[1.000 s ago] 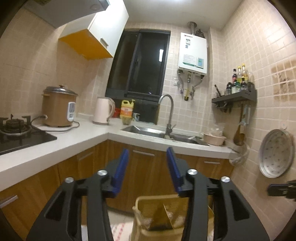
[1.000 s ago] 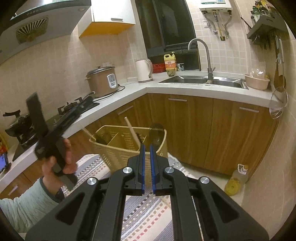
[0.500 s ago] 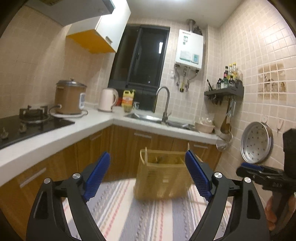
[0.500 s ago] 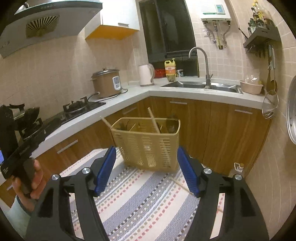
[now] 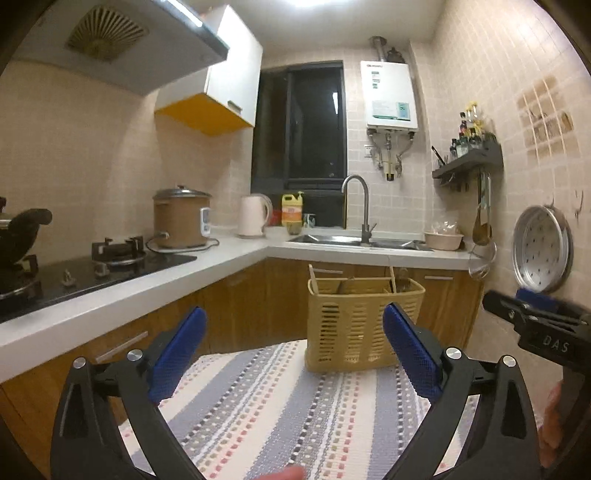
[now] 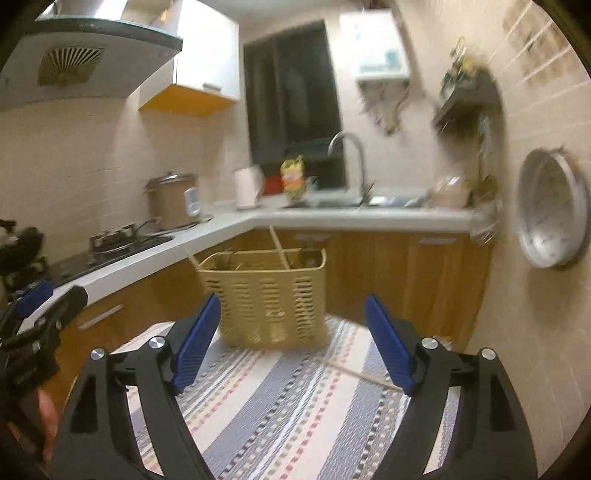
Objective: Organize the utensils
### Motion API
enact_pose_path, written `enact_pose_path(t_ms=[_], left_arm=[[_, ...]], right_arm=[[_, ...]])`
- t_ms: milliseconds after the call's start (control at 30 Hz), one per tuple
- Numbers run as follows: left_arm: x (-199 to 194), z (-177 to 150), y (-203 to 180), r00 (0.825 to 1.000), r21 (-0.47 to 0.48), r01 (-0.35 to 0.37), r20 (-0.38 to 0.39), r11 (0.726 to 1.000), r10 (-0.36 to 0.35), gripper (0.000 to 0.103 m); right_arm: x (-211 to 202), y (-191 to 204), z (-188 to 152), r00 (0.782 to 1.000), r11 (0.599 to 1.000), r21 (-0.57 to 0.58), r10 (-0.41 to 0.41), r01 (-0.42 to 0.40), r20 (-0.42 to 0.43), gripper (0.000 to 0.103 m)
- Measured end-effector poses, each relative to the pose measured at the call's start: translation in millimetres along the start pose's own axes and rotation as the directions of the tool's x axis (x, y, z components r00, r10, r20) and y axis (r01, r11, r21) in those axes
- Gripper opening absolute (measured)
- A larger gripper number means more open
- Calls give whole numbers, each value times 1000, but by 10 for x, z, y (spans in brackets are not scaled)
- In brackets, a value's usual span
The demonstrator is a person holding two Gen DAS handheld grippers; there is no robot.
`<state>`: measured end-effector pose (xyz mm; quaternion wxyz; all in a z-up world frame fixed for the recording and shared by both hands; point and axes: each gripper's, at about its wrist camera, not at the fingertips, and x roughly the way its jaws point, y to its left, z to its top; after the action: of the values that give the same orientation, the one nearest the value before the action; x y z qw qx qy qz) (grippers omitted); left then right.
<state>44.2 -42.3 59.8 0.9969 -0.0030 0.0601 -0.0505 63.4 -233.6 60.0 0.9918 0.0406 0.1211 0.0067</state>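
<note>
On rug (image 5: 280, 406): tan slotted basket (image 5: 354, 325), utensils apparently inside.

1. Warm, dim indoor light; a ceiling lamp (image 5: 306, 3) glares white at 12 o'clock in the left wrist view.
2. The window (image 5: 301, 122) is black.
3. The left view is sharp; the right view is motion-blurred, worst toward 2 o'clock around the wall shelf (image 6: 467, 98).
4. Fisheye bending curves walls, with dark vignetted corners.

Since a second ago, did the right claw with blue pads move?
Yes. The right gripper backed away from the yellow slotted basket, which looks farther off against the wooden cabinets, its empty jaws just opening.
</note>
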Motion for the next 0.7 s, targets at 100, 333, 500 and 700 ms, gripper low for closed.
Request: enact_pose_path(t_ms=[100, 333, 500, 700], left_arm=[[76, -166, -55, 1000, -8, -28, -5, 1000, 28, 93], [195, -440, -53, 997, -58, -59, -60, 997, 56, 95], [217, -493, -75, 992, -13, -116, -48, 993, 115, 95], [150, -482, -140, 992, 26, -127, -13, 992, 127, 95]], right_arm=[[33, 95, -132, 998, 999, -22, -42, 43, 44, 81], [57, 153, -419, 994, 996, -51, -75, 80, 81, 88], [164, 140, -491, 996, 995, -67, -73, 77, 50, 89], [147, 146, -505, 998, 996, -67, -58, 60, 41, 91]])
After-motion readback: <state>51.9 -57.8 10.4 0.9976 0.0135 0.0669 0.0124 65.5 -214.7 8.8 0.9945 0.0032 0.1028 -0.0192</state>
